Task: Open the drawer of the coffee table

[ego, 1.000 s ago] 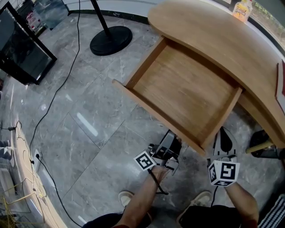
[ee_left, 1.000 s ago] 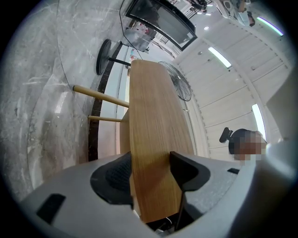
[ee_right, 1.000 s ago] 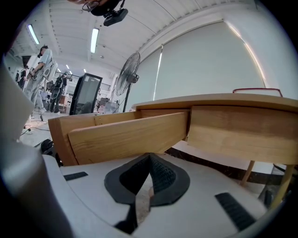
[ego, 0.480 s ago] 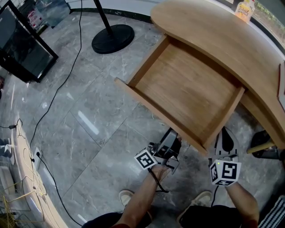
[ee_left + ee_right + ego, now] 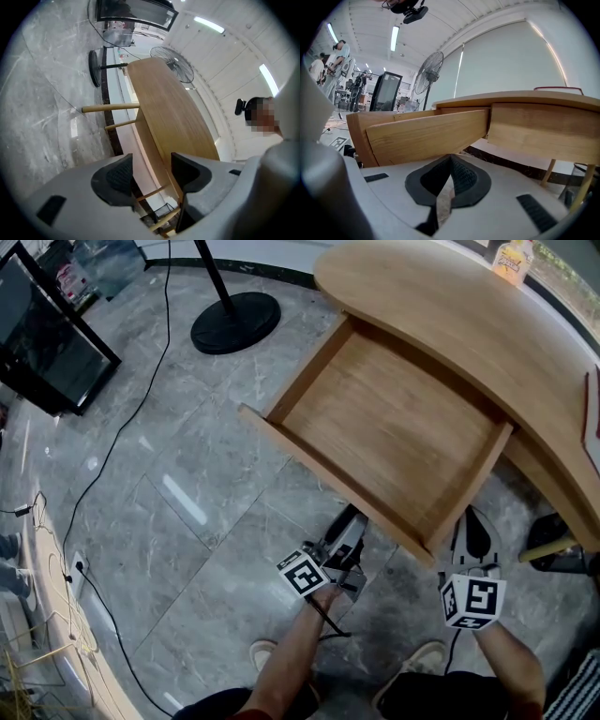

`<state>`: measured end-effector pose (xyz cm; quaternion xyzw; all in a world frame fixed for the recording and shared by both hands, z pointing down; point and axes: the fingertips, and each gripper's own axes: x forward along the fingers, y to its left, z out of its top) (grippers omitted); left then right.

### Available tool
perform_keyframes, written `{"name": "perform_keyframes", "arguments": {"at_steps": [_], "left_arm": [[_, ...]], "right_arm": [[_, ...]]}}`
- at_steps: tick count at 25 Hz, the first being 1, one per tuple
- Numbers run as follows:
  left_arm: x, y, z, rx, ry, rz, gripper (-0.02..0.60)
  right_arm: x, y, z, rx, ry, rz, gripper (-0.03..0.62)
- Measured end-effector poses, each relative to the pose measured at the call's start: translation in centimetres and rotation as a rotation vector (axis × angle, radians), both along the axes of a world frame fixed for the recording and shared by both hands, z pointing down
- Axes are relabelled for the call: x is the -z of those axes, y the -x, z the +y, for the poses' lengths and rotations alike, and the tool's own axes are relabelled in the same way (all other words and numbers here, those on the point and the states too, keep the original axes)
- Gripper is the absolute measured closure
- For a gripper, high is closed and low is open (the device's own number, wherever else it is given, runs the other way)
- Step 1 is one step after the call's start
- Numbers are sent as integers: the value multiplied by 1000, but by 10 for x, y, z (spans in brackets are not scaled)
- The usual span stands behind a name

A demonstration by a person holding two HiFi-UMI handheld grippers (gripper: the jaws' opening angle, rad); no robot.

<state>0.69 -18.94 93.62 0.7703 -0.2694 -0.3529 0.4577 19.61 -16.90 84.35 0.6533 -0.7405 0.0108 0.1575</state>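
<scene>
We looked steeply down from head height onto the drawer (image 5: 394, 432), left gripper view low along the coffee table (image 5: 168, 108), right gripper view close before the drawer, all shared the table.

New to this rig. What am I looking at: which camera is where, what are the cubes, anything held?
No robot: a person holds a two-jaw gripper in each hand; the marker cubes belong to them. The head view looks down from the person's head at the left gripper and right gripper in front of the coffee table, whose drawer is pulled out and looks empty. A bottle stands on the tabletop. The other two views ride on the grippers, looking along their jaws: left apart with nothing between, right together. Nothing is held.
</scene>
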Motion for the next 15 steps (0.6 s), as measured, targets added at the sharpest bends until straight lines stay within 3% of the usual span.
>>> {"name": "perform_keyframes", "arguments": {"at_steps": [9, 15], "left_arm": [[-14, -6, -2, 56, -111, -486, 316], [-16, -3, -1, 136, -239, -841, 316]], "right_arm": [[-3, -3, 0, -4, 6, 2, 599], [-2, -2, 0, -4, 8, 2, 599]]}}
